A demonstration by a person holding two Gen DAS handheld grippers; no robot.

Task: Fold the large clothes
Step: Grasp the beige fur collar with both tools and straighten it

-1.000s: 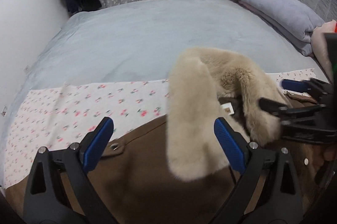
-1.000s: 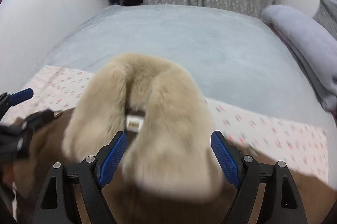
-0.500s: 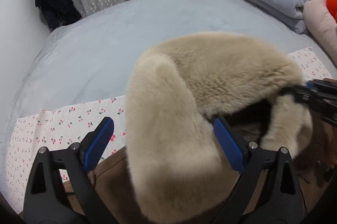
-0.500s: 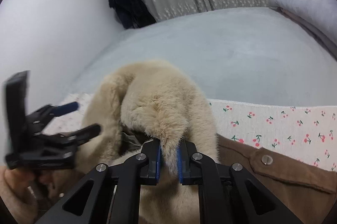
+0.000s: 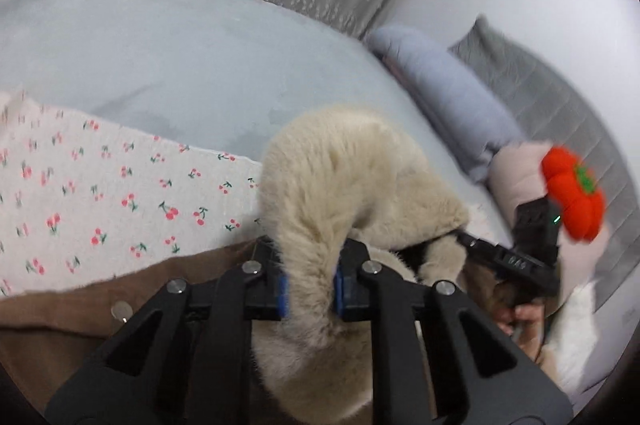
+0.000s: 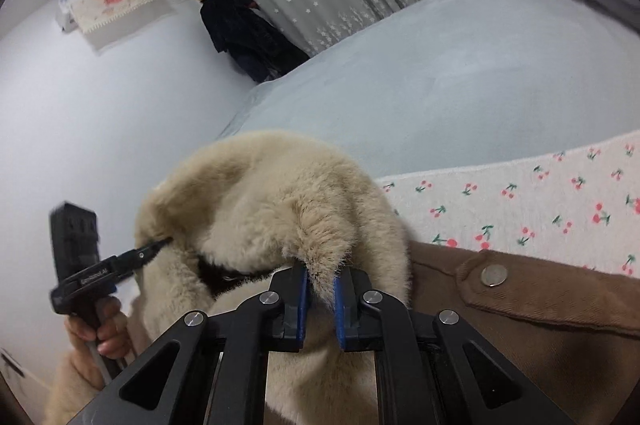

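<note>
Fur collar (image 5: pixel 340 185) of the brown coat (image 6: pixel 540 345) bunched up above the cherry-print sheet (image 5: pixel 100 193) on the grey bed (image 6: pixel 480 85). We see the left gripper (image 5: pixel 309 291) closing, its blue pads already pinching one end of the fur; the right gripper (image 6: pixel 320 299) sits clamped on the other end.

The fur collar (image 5: pixel 340 185) is cream, the coat (image 6: pixel 540 325) brown. A white sheet (image 5: pixel 100 193) bears red cherries. The bedspread (image 5: pixel 180 57) is pale blue-grey, the plush toy (image 5: pixel 574 201) orange-red.
</note>
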